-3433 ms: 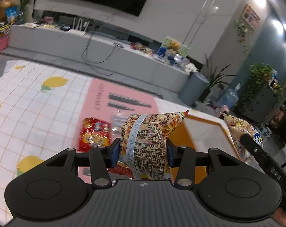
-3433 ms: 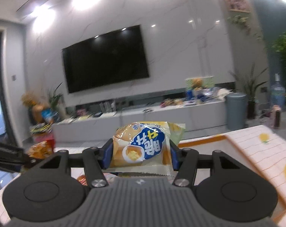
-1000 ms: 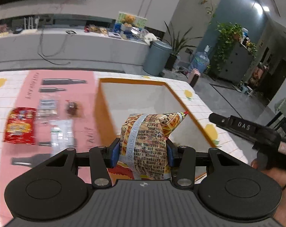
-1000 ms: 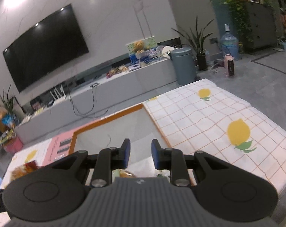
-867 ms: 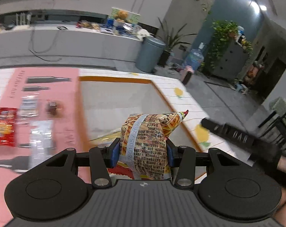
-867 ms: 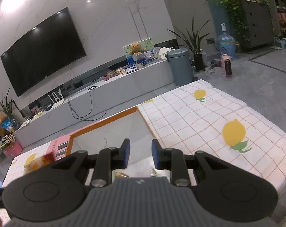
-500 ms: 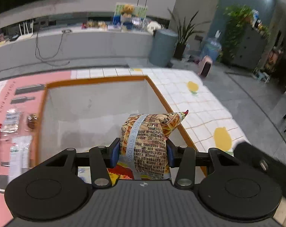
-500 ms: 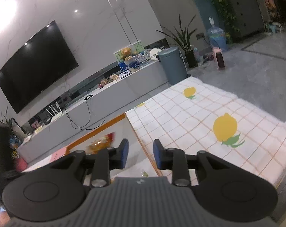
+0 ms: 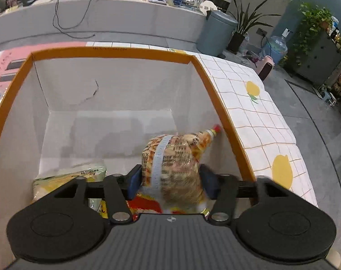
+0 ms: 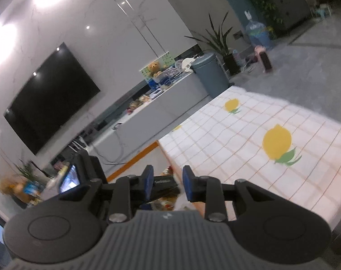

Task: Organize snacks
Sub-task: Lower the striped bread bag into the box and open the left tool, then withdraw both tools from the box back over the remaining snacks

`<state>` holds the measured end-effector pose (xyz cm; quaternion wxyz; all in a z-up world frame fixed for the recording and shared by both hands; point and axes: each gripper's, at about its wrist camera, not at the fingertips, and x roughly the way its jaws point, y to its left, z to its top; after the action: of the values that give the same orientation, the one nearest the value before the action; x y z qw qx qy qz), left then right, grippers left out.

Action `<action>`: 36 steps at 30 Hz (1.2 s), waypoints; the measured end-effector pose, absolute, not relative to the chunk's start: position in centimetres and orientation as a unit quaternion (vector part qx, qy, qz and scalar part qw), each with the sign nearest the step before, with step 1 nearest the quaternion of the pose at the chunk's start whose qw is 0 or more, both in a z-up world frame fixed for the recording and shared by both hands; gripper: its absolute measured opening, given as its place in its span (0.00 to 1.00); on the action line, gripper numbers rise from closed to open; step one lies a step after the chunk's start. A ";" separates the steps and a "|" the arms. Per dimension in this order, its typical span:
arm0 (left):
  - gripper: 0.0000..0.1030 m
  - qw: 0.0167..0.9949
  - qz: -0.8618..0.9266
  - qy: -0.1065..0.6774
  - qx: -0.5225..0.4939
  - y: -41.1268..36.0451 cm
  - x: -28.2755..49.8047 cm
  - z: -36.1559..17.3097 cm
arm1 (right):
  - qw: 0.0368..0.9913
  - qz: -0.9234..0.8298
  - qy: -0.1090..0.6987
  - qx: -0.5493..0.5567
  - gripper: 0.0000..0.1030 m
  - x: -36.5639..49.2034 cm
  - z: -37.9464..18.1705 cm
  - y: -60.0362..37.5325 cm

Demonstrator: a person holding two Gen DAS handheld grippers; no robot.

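My left gripper (image 9: 170, 181) is shut on a yellow-orange snack bag (image 9: 175, 155) with printed text and holds it inside the orange-rimmed white box (image 9: 217, 103), near its right wall. A pale yellow snack bag (image 9: 73, 176) lies on the box floor at the lower left. My right gripper (image 10: 166, 183) is empty, its jaws a narrow gap apart, above the lemon-print tablecloth (image 10: 249, 139) to the right of the box. The left gripper's body (image 10: 87, 171) shows beyond it.
A pink mat (image 9: 3, 65) with small snacks lies left of the box. The tablecloth (image 9: 256, 117) ends at the table's right edge, with grey floor beyond. A grey bin (image 9: 216, 31) and a long cabinet (image 9: 103, 15) stand behind.
My left gripper has carried the snack bag from above the pink mat down into the box. My right gripper let go of its blue-and-yellow bag and has drawn back to the right.
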<state>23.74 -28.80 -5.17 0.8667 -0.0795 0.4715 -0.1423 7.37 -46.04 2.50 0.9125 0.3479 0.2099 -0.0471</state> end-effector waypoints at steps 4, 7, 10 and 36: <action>0.88 0.865 -0.158 0.470 -0.080 -27.8 23.0 -4.4 | 0.912 -0.058 0.204 0.352 0.27 7.2 2.6 -46.2; 0.88 0.863 -0.163 0.472 -0.077 -27.3 22.5 -3.4 | 0.910 -0.057 0.205 0.356 0.27 7.3 2.6 -46.0; 0.88 0.862 -0.176 0.468 -0.085 -26.5 21.7 -2.3 | 0.912 -0.052 0.207 0.351 0.27 7.6 2.7 -45.7; 0.87 0.912 -0.146 0.380 -0.046 -16.0 13.7 8.7 | 0.949 0.019 0.175 0.260 0.53 9.0 5.2 -38.7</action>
<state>13.71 -15.99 8.70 0.9120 -0.0461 0.3805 -0.1465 9.05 -38.66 5.22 0.9495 0.2598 0.1750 0.0191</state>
